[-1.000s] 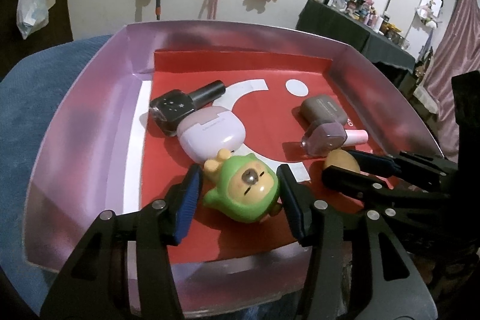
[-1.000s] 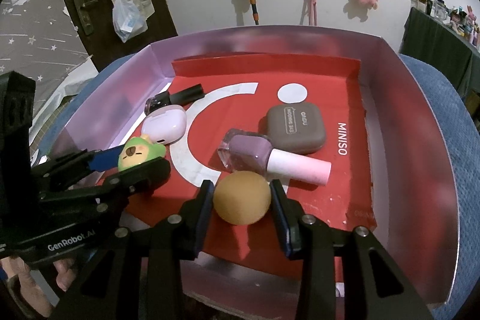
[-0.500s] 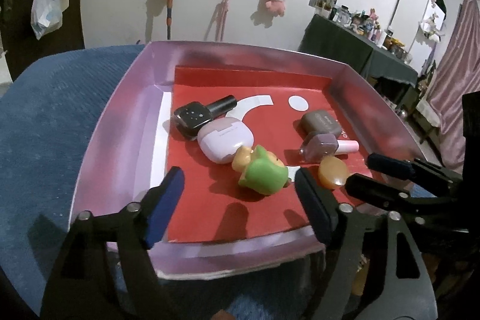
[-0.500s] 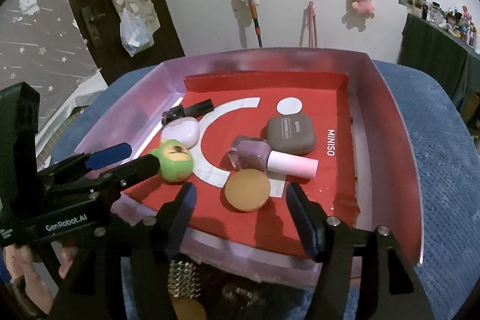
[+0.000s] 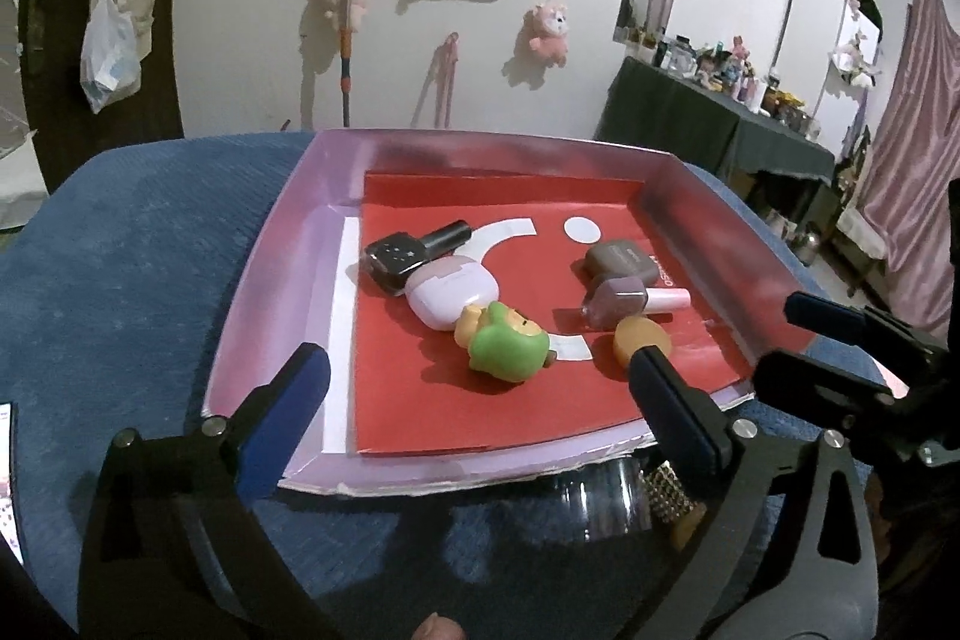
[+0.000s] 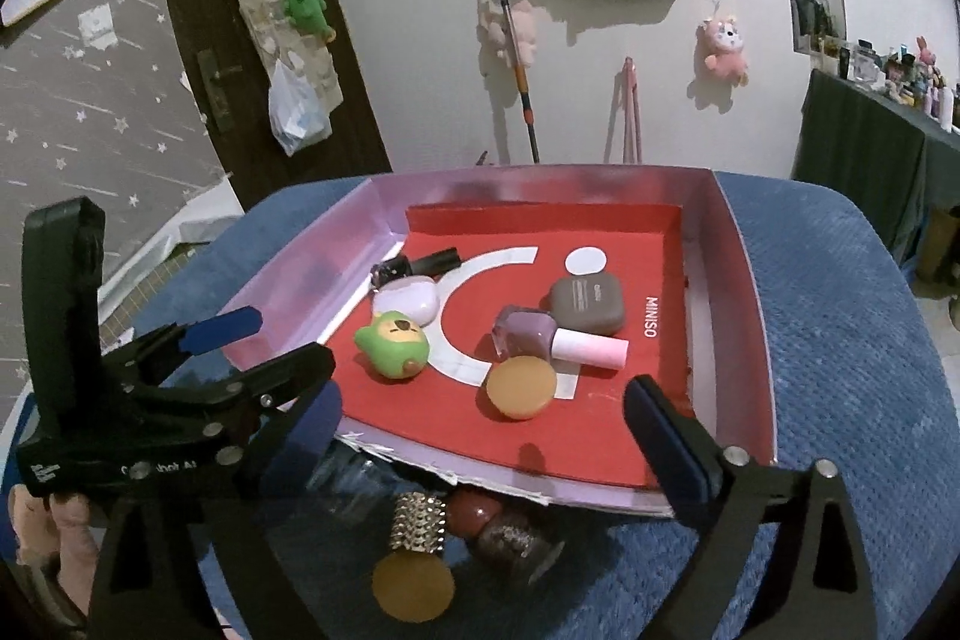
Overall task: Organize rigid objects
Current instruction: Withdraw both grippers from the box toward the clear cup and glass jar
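**Both grippers spread before the tray, loose items below its near edge**

The left gripper (image 5: 474, 388) and right gripper (image 6: 480, 418) have their jaws opening wide, nothing between the pads. In the tray (image 6: 744, 292) lie the green toy (image 6: 393, 345), orange disc (image 6: 519, 386), pink-capped bottle (image 6: 561, 338), grey case (image 6: 587, 303), lilac case (image 5: 450, 293) and dark bottle (image 5: 414, 253). The pink-capped bottle's long axis runs across the right gripper's line of sight. The likely next targets lie outside the tray, nearer the right gripper: only the right wrist view shows the studded bottle (image 6: 418, 526), second orange disc (image 6: 413, 585) and dark red bottle (image 6: 510, 532) clearly.
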Demonstrator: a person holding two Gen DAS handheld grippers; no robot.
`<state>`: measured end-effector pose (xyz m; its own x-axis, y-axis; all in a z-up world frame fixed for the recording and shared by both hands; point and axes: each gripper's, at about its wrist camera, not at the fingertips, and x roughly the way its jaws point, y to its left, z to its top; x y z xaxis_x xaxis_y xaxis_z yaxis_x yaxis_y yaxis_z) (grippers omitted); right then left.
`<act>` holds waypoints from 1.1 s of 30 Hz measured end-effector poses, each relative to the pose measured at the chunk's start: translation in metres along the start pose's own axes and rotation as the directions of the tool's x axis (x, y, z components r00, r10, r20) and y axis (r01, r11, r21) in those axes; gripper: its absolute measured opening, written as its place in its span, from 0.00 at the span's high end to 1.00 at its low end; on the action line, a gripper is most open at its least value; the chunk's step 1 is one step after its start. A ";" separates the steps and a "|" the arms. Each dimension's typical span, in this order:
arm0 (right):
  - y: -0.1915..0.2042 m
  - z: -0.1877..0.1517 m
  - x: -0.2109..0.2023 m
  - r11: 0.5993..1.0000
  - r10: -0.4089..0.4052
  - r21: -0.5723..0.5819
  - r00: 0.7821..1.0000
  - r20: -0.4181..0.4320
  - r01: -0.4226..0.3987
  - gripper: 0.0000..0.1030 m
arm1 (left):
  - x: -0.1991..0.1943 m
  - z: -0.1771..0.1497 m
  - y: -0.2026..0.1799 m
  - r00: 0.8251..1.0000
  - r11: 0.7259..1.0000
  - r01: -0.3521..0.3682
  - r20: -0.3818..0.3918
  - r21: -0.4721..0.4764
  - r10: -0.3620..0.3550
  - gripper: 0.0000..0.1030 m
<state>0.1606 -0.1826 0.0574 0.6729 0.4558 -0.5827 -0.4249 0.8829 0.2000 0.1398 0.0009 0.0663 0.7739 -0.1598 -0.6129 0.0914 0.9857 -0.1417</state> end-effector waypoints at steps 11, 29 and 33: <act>-0.002 -0.012 -0.018 0.999 0.020 0.040 0.999 0.035 -0.022 0.00 | -0.013 -0.013 0.003 1.000 1.000 -0.025 0.014 -0.006 0.025 0.00; -0.001 -0.038 -0.041 0.999 -0.009 0.040 0.999 0.052 0.007 0.00 | -0.031 -0.038 -0.011 0.999 0.999 -0.043 0.002 0.016 0.043 0.00; 0.002 -0.045 -0.043 1.000 -0.013 0.023 0.999 0.047 0.012 0.00 | -0.032 -0.044 -0.015 1.000 1.000 -0.023 -0.015 0.013 0.023 0.00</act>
<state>0.1037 -0.2059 0.0478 0.7060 0.4489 -0.5478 -0.4025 0.8907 0.2113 0.0858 -0.0110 0.0538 0.7664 -0.1380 -0.6274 0.0817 0.9897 -0.1179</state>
